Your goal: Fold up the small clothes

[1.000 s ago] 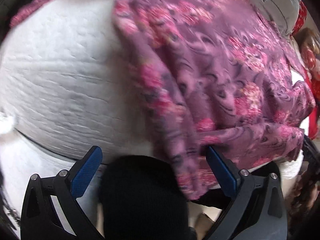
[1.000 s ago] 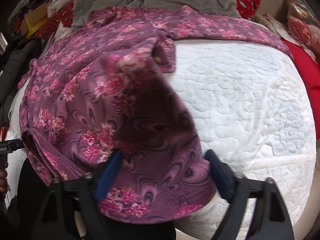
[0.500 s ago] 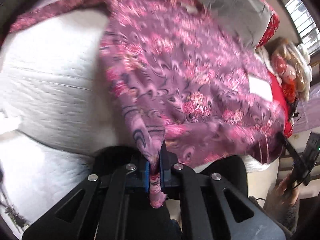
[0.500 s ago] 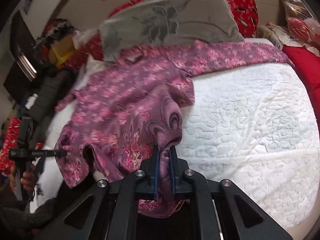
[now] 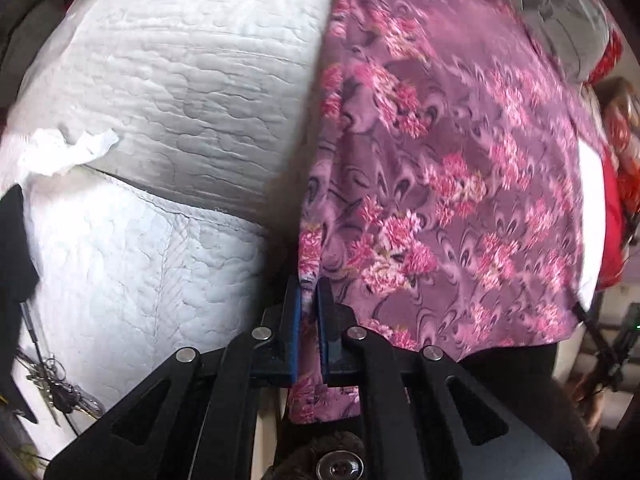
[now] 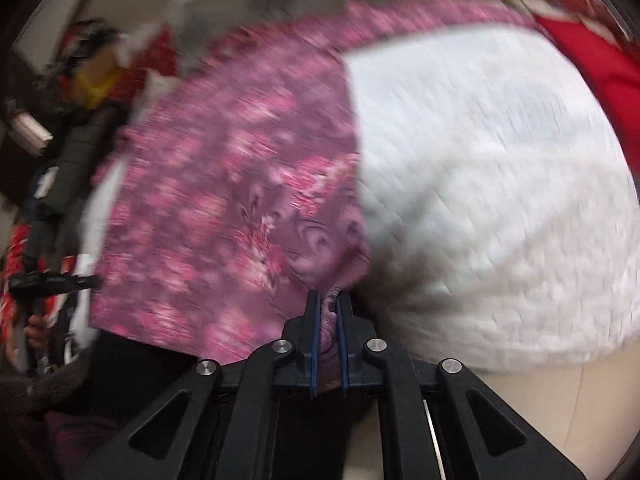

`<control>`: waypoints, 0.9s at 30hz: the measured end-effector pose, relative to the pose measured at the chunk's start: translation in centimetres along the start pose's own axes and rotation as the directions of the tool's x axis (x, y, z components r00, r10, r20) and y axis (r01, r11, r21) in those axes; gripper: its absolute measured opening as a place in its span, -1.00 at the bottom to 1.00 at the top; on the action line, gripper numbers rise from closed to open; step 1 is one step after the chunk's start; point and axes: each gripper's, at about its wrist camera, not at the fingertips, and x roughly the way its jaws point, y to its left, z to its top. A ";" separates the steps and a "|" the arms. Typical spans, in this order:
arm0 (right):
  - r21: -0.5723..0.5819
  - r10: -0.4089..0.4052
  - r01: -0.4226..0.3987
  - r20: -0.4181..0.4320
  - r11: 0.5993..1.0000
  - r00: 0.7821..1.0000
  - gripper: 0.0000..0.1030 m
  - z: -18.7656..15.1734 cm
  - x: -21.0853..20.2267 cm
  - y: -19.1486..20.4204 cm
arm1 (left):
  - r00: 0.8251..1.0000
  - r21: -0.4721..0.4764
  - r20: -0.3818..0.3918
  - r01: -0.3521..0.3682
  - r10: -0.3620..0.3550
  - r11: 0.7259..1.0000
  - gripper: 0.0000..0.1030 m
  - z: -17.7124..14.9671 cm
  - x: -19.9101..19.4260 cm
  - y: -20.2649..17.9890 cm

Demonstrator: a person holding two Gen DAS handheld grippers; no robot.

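- One purple floral top [image 5: 440, 160] on the white quilted bed [image 5: 180, 80]
- Left gripper [image 5: 308, 300] pinches its hem
- Right gripper [image 6: 328, 312] pinches another edge

Left gripper [image 5: 308, 294] and right gripper [image 6: 329, 305], wide open a second ago, now both clamped on the floral blouse [image 5: 448, 168] hem, cloth pulled flatter, spread toward 12 o'clock over the white quilt [image 5: 168, 92]

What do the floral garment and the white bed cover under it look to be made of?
Floral garment: thin, soft woven or knit fabric with a printed pattern; it drapes and bunches between the left gripper fingers. White bed cover: quilted, padded textile, matte, with stitched puffy relief. Exact fibres cannot be told.
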 end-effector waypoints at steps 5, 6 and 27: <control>0.067 0.001 -0.006 0.063 0.998 0.998 -0.76 3.0 -1.1 -1.4 | 0.987 0.056 0.164 -0.013 0.003 0.998 -0.85 2.9 -3.6 -1.1; 0.070 0.000 -0.008 0.103 0.998 0.995 -0.76 4.2 -1.7 -1.4 | 0.983 0.073 0.186 -0.016 0.002 0.997 -0.73 3.7 -4.1 -1.7; 0.138 -0.069 0.027 0.308 0.990 0.949 -0.20 25.0 5.5 -2.9 | 0.955 0.162 0.285 -0.136 0.085 0.977 0.28 19.9 4.2 -13.4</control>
